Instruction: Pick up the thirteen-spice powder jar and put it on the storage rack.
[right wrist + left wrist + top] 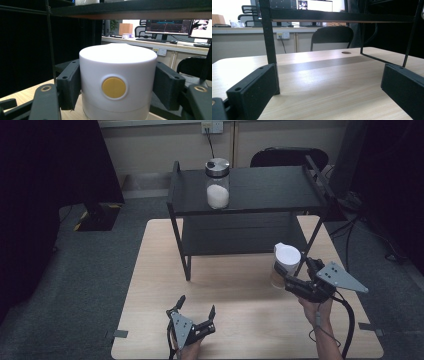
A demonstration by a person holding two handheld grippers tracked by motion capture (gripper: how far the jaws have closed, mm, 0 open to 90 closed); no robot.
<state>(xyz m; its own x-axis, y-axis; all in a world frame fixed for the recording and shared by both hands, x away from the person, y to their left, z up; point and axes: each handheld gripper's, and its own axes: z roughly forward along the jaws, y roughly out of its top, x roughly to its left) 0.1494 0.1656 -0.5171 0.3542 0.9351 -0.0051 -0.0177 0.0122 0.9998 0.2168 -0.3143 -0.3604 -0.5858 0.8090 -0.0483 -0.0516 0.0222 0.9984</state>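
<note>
Holding a white-lidded jar (284, 265) with the right gripper (296, 281) near the right edge of the desk (150, 285), just in front of the black shelf rack (250, 190). Jaws pressed against both sides of the white lid (117, 75), with a yellow dot (113, 87) facing the camera. Cannot tell if the jar sits on the desk or hangs just above it. Resting near the front edge of the desk, the left gripper (196, 312), jaws spread wide and holding nothing. Already standing on the top shelf, a glass jar (218, 183) with white stuff inside. Looks like the grab is done. Probably left to do: lifting the white-lidded jar and setting it on the rack, maybe beside the glass jar.
</note>
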